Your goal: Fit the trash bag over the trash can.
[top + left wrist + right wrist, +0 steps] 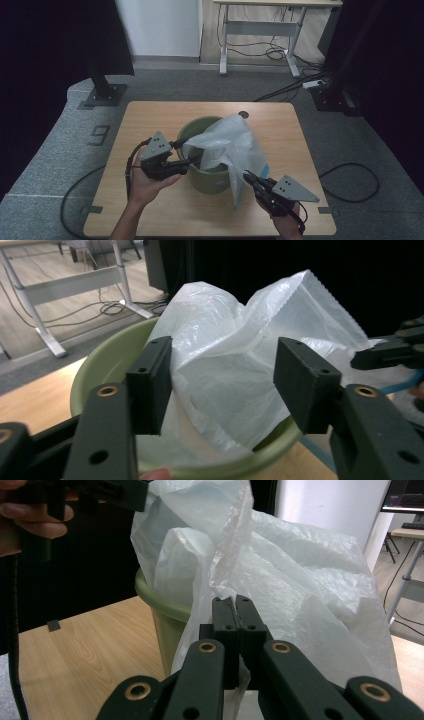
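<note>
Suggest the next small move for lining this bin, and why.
Probably close the left gripper on the bag edge over the green bin: its jaws stand open around loose film, while the right gripper pinches the other side, hanging outside the rim.

The bin (207, 179) is a pale olive green, inside and out. The plastic bag (235, 145) draped over it is translucent white, with a faint blue tint along its lower edge (towards the table's near right corner). The table (150, 120) is light wood with a visible grain. Both grippers, left (192, 161) and right (248, 176), have black jaws; their three-cornered plates are grey.
</note>
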`<state>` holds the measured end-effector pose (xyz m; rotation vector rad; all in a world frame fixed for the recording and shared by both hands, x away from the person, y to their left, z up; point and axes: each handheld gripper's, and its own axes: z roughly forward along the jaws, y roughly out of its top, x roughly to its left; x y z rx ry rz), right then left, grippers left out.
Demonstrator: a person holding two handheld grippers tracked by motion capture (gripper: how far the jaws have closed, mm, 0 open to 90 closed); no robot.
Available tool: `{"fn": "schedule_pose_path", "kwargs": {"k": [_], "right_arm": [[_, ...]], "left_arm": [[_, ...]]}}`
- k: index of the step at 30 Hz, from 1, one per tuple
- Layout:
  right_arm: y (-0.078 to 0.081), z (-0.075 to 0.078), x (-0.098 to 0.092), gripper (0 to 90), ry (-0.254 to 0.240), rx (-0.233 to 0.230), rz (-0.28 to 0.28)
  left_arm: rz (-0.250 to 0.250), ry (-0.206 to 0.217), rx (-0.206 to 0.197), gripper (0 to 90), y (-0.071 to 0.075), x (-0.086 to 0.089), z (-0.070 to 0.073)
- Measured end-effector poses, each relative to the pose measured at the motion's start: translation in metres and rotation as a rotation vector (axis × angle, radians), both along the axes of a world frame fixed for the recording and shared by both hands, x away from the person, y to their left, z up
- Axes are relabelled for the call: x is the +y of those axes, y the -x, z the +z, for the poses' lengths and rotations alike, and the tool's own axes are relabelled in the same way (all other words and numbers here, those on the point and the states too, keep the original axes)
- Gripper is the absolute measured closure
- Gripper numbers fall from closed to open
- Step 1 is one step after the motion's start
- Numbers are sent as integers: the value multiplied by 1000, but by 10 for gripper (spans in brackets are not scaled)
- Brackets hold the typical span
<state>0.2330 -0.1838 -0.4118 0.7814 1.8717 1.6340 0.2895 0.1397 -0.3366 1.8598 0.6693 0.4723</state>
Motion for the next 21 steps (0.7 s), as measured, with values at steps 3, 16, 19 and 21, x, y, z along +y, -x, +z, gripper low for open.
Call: {"fn": "schedule_pose_path", "kwargs": {"k": [3,16,19,21], "right_arm": [[0,0,0,887,-2,1,1],[0,-11,1,888,-15,28,25],[1,-12,0,886,-26,38,30],[3,-14,-1,836,-33,43,43]], "left_arm": [[-1,-11,-11,385,-4,-8,2],[-12,-23,53,846,-25,-16,-11],[-1,-20,57,891,-25,-12,-14],[28,-9,63,896,-25,-3,-17]]}}
